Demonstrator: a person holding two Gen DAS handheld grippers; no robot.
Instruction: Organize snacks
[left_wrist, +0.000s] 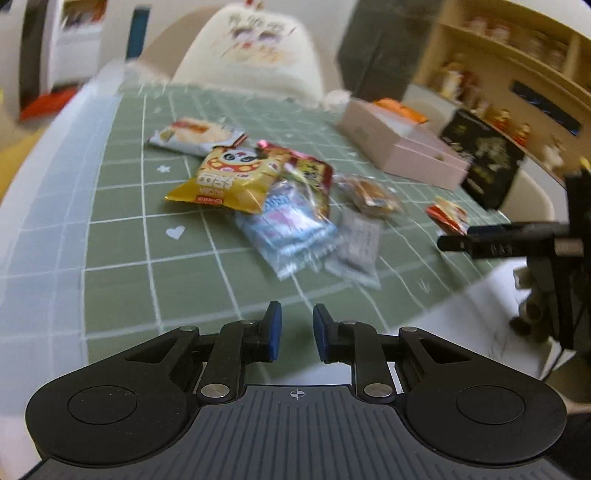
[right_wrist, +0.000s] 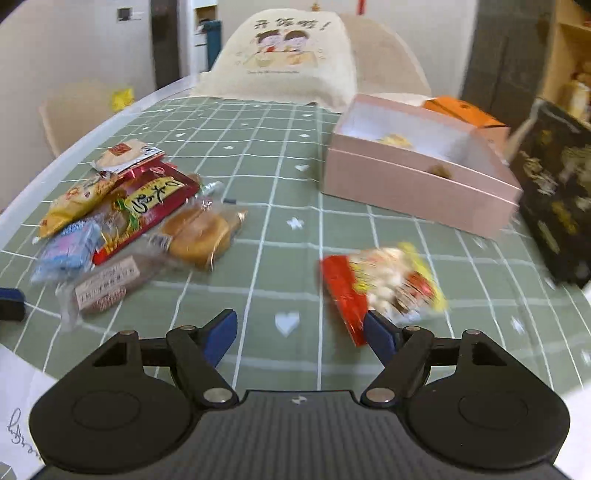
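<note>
A heap of snacks lies on the green checked tablecloth (right_wrist: 280, 155): a yellow panda bag (left_wrist: 225, 181), a blue pack (left_wrist: 291, 229), a red packet (right_wrist: 147, 210), wrapped bread (right_wrist: 201, 236), a grey pack (right_wrist: 107, 291) and a rice cracker pack (right_wrist: 122, 153). My left gripper (left_wrist: 297, 332) is shut and empty, short of the heap. A red and yellow snack (right_wrist: 384, 284) lies alone, just beyond the right finger of my right gripper (right_wrist: 301, 334), which is open with nothing between its fingers. An open pink box (right_wrist: 417, 184) behind it holds a few small items.
A black printed box (right_wrist: 557, 192) stands at the right edge, and an orange box (right_wrist: 465, 112) sits behind the pink one. A chair with a cartoon cover (right_wrist: 288, 55) is at the far side. White paper (right_wrist: 18, 406) lies at the near edge. Shelves (left_wrist: 517, 55) line the right wall.
</note>
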